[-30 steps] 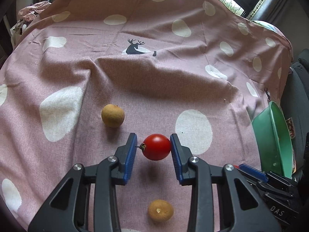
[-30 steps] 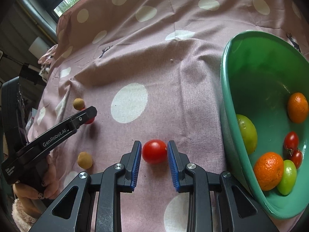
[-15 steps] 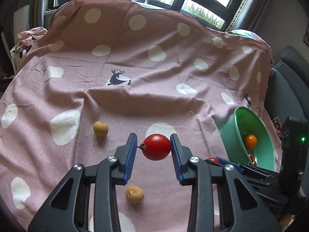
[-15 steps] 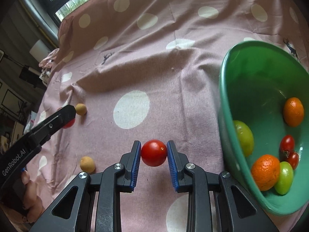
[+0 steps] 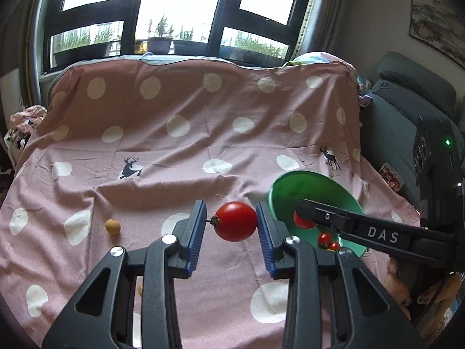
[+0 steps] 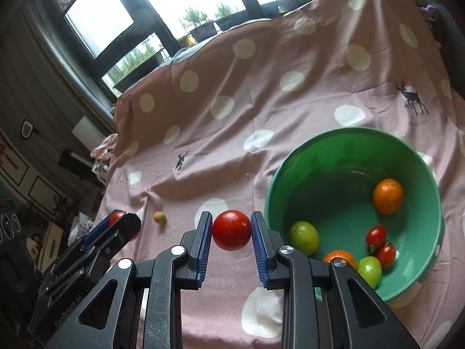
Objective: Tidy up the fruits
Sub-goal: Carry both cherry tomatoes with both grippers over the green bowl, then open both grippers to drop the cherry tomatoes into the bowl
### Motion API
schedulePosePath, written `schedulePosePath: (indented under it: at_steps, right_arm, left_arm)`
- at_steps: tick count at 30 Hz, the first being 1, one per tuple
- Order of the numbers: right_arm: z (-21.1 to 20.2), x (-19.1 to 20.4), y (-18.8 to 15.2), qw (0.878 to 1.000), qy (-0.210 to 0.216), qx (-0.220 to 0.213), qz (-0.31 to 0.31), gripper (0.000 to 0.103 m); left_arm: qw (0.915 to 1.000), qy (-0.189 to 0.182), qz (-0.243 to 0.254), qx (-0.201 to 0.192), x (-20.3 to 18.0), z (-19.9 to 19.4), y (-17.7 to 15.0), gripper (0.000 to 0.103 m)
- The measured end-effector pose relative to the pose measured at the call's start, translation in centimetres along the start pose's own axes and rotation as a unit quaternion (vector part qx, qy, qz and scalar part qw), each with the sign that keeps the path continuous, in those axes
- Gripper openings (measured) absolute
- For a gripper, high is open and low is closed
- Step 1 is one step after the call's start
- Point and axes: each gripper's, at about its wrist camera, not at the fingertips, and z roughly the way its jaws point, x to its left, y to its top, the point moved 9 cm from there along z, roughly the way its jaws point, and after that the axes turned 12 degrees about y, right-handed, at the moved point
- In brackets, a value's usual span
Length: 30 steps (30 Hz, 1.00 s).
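While the left gripper point(image 5: 231, 222) pinches a red tomato point(image 5: 236, 221) above the cloth, we carry it toward the green bowl point(image 5: 305, 181). In the right view, the right gripper point(image 6: 231, 229) clamps another tomato point(image 6: 231, 229) beside the bowl point(image 6: 343, 145); next we release over it.

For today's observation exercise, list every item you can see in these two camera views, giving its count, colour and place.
held tomatoes: 2, red, one in the left jaws, one in the right
bowl: 1, green, on the cloth at right
oranges: 2, orange, in the bowl
green fruits: 2, green, in the bowl
cherry tomatoes: 2, red, in the bowl
small round fruit: 1, tan, on the cloth at left
cloth: 1, pink with white dots and deer
window: dark-framed, behind
left gripper: black, blue pads
right gripper: black, blue pads
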Motion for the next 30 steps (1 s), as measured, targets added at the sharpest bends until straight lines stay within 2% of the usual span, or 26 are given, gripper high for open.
schedulePosePath:
  at_steps: [5,11,13,16,20,30]
  right_arm:
    - [-2.8,-2.4,1.1,0.999,-0.011,-0.033,0.028,0.029]
    - [-5.2,-5.4,1.7,0.996,-0.023,-0.058,0.058,0.029]
    - [-5.7,-6.3,1.8,0.996,-0.035,-0.061,0.061,0.029]
    - [-6.1,-7.2,1.9,0.995,-0.029,-0.068,0.068,0.029]
    - [-6.2,-9.5,1.6,0.992,-0.035,-0.060,0.101,0.029]
    - [-6.2,-12.1,1.0,0.989,-0.041,-0.050,0.135,0.029]
  left_arm:
    - [0.9985,-0.053,0.009,0.010,-4.1,0.1,-0.2,0.035]
    - [0.9961,-0.079,0.020,0.034,-8.7,1.8,-0.9,0.035]
    - [0.9951,-0.085,0.027,0.044,-10.0,2.5,-1.4,0.035]
    - [0.9936,-0.089,0.034,0.060,-11.6,3.9,-2.2,0.035]
    - [0.9898,-0.106,0.030,0.090,-12.9,5.3,-3.5,0.035]
    - [0.9861,-0.105,0.046,0.120,-14.8,7.3,-5.2,0.035]
